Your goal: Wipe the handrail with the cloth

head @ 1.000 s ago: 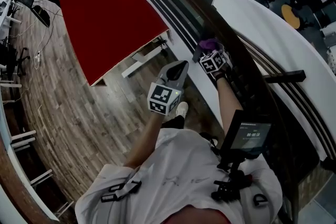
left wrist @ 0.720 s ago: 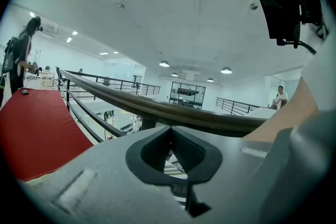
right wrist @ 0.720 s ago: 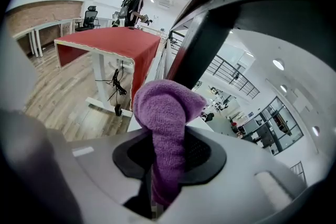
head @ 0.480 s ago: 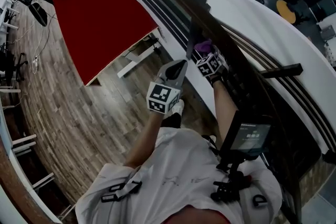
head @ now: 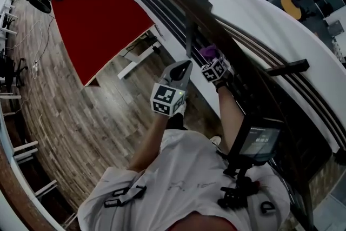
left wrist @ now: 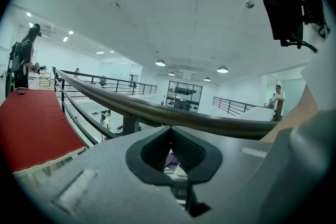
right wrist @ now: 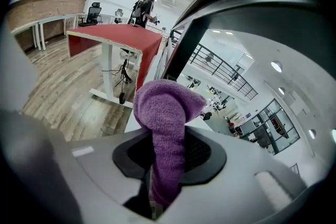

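Two hand-held grippers are shown beside a curved balustrade on a wood-plank floor (head: 75, 116). At the left of the head view, a red-topped table (head: 102, 13) on white legs is seen, well apart from both grippers. The left gripper (head: 186, 66) is held in front of the person's torso, near the handrail (head: 186, 0) but apart from it. In the left gripper view its jaws are seen brought together at the tips with nothing grasped, and the handrail (left wrist: 157, 111) is seen running across the picture above them. To the right, the right gripper (head: 210, 60) is clenched on a purple cloth (head: 208, 52). In the right gripper view the cloth (right wrist: 165, 107) is seen pinched between the jaws, with its folded end bulging past them. In the head view the cloth is seen at the inner side of the handrail, just beside a dark upright post (head: 189, 35); whether contact is made cannot be told. Further right, a white panel (head: 270, 24) is seen beyond the rail.
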